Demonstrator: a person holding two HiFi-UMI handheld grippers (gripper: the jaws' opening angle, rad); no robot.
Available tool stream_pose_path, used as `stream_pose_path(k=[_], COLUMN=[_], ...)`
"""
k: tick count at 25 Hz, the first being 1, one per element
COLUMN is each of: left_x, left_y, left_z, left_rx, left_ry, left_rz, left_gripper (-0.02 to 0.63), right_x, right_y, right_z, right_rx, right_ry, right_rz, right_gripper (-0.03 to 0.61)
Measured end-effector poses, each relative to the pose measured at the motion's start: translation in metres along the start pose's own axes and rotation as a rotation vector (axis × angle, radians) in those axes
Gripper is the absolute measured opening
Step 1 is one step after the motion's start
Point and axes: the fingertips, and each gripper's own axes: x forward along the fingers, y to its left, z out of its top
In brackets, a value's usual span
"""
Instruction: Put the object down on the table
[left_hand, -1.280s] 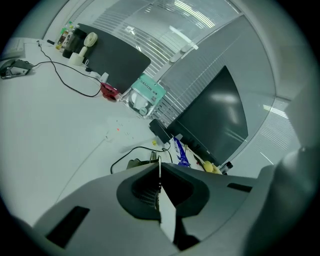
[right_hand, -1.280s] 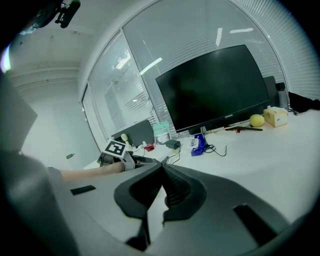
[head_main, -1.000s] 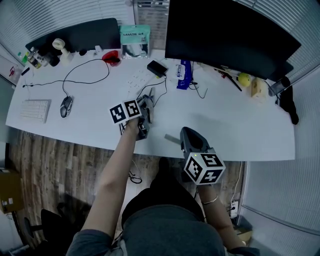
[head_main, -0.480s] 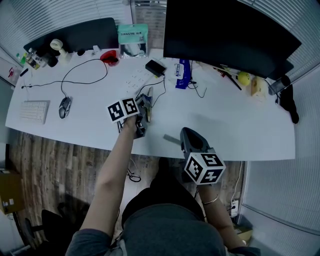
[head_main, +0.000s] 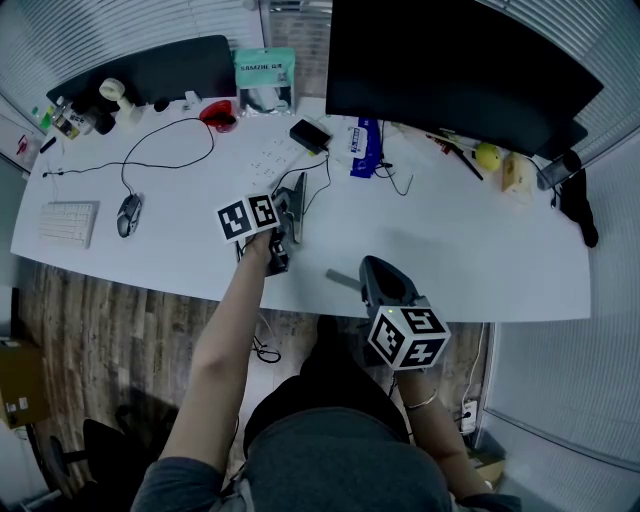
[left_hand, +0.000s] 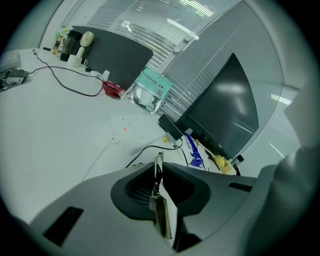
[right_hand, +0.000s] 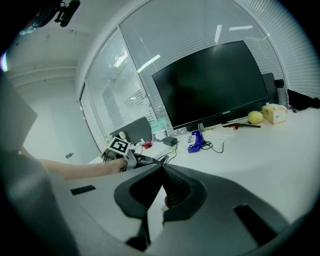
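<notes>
My left gripper (head_main: 295, 192) is over the white desk (head_main: 470, 250) near its front edge, pointing toward the monitor. A thin flat metal strip (left_hand: 161, 215) stands on edge between its jaws, which pinch it at the tips (left_hand: 159, 161). These jaws have just been opening slightly, with the strip still between them. A black cable (left_hand: 145, 150) runs just beyond the tips. My right gripper (head_main: 345, 280) hangs at the desk's front edge to the right. It is shut, with its tips (right_hand: 162, 166) meeting on nothing. The right gripper view also shows the left gripper (right_hand: 135, 159).
A large dark monitor (head_main: 460, 70) fills the back right. Before it lie a blue packet (head_main: 366, 148), a black adapter (head_main: 312, 135) and a white power strip (head_main: 265, 160). A keyboard (head_main: 70, 220) and mouse (head_main: 129, 213) sit at the left, a lemon (head_main: 488, 157) at the right.
The left gripper has shifted very slightly away from me, with the strip still between its jaws. The right gripper has stayed where it was.
</notes>
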Motion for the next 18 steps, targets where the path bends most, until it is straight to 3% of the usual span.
stream_pose_path(k=[9,12,18], left_x=[0.001,0.001,-0.01], left_y=[0.007,0.009,0.014], left_z=[-0.001,-0.001,0.002], left_rx=[0.06,0.063,0.07], left_ry=[0.019,0.019,-0.016], left_rz=[0.069,0.083,0.12], left_gripper=[0.072,0.116,0.152], right_x=[-0.001,-0.002,-0.004], right_y=[-0.002,-0.003,-0.003], right_z=[-0.001,-0.002,0.0], right_rx=[-0.001,0.001,-0.002], right_ry=[0.0,0.001,-0.005], right_rz=[0.0,0.0,0.005], right_gripper=[0.005,0.005,0.005])
